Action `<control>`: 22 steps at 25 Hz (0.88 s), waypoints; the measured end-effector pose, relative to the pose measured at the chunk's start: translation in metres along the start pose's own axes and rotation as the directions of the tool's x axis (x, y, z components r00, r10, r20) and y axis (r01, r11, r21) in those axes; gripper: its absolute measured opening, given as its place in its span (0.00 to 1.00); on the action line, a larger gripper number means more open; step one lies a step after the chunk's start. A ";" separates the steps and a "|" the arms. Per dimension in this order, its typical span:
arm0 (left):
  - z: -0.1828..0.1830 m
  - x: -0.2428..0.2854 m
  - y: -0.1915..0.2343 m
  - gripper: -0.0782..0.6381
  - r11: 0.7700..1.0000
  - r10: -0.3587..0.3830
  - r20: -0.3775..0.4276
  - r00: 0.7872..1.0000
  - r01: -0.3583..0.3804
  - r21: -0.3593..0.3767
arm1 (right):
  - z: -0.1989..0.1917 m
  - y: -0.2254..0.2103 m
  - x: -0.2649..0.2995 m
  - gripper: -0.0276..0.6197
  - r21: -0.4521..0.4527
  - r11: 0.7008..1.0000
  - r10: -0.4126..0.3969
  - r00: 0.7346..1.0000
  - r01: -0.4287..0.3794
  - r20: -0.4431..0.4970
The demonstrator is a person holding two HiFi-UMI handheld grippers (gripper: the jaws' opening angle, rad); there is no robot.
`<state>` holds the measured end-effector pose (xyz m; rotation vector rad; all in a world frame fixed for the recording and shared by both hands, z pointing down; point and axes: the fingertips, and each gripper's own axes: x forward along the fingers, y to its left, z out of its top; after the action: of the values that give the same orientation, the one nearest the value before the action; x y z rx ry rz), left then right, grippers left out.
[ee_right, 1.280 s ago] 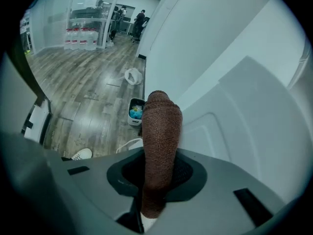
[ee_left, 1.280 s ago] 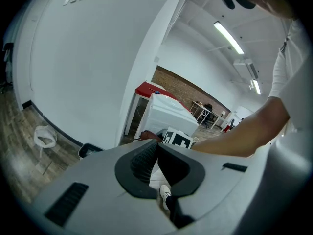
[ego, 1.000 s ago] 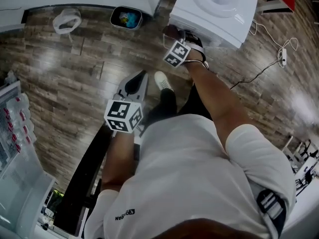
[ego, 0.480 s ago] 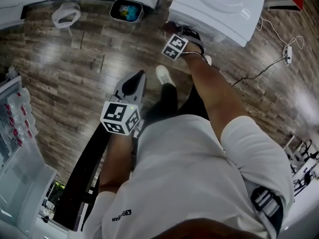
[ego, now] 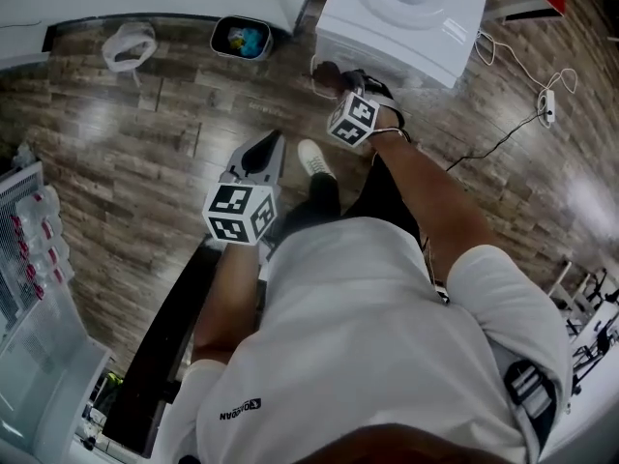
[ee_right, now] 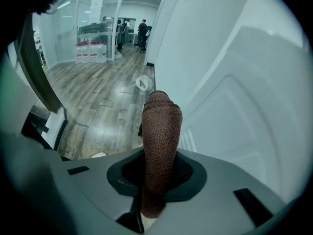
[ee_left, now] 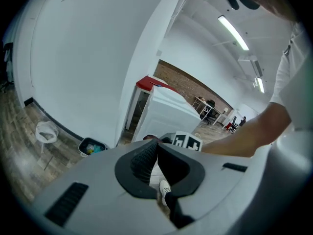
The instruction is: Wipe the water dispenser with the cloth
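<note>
Room bright, even, cool white. Ceiling strip lights [ee_left: 234,29] blown out in left gripper view. Wood floor [ego: 145,153] shows soft pale glare patches in head view. Water dispenser [ego: 401,13] top near overexposed, detail washed out. Both gripper views fisheye: walls bow, corners black. Cloth [ee_right: 159,141] sharp, weave visible; far room soft. Head view bottom edge dark, blurred.

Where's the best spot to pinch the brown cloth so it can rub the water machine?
Probably its near end, as the right gripper does now: jaws shut across the folded cloth, leaving its rounded tip sticking out toward the white water dispenser.
</note>
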<state>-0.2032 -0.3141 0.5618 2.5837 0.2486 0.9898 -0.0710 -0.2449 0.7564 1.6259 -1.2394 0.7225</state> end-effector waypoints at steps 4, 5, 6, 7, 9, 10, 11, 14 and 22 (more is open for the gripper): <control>0.019 0.012 -0.009 0.11 0.999 -0.030 0.025 0.999 0.030 0.020 | 0.014 -0.008 -0.083 0.15 0.078 0.997 -0.005 0.993 -0.004 0.117; 0.023 0.014 -0.011 0.11 0.999 -0.035 0.030 0.999 0.035 0.023 | 0.016 -0.012 -0.105 0.15 0.091 0.996 -0.023 0.990 0.010 0.137; 0.027 0.016 -0.013 0.11 0.999 -0.043 0.036 0.998 0.042 0.023 | 0.017 -0.018 -0.126 0.15 0.101 0.994 -0.047 0.987 0.032 0.153; 0.031 0.017 -0.016 0.11 0.998 -0.053 0.043 0.998 0.052 0.022 | 0.017 -0.025 -0.146 0.15 0.107 0.992 -0.080 0.984 0.063 0.162; 0.039 0.018 -0.022 0.11 0.997 -0.079 0.058 0.995 0.077 0.026 | 0.011 -0.043 -0.180 0.15 0.112 0.984 -0.155 0.974 0.138 0.162; 0.041 0.019 -0.026 0.11 0.995 -0.091 0.062 0.994 0.090 0.033 | 0.006 -0.052 -0.194 0.15 0.117 0.978 -0.191 0.969 0.174 0.156; 0.043 0.020 -0.030 0.11 0.994 -0.103 0.062 0.993 0.100 0.042 | 0.000 -0.061 -0.207 0.15 0.124 0.971 -0.223 0.963 0.206 0.148; 0.045 0.025 -0.039 0.11 0.990 -0.126 0.048 0.991 0.123 0.065 | -0.016 -0.085 -0.231 0.15 0.149 0.949 -0.296 0.947 0.278 0.121; 0.045 0.031 -0.053 0.11 0.984 -0.158 0.032 0.987 0.155 0.088 | -0.043 -0.102 -0.215 0.15 0.058 0.936 -0.349 0.936 0.347 0.036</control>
<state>-0.1516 -0.2685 0.5291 2.6093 0.4861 0.8903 -0.0388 -0.1154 0.5550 1.8508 -0.9333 0.4983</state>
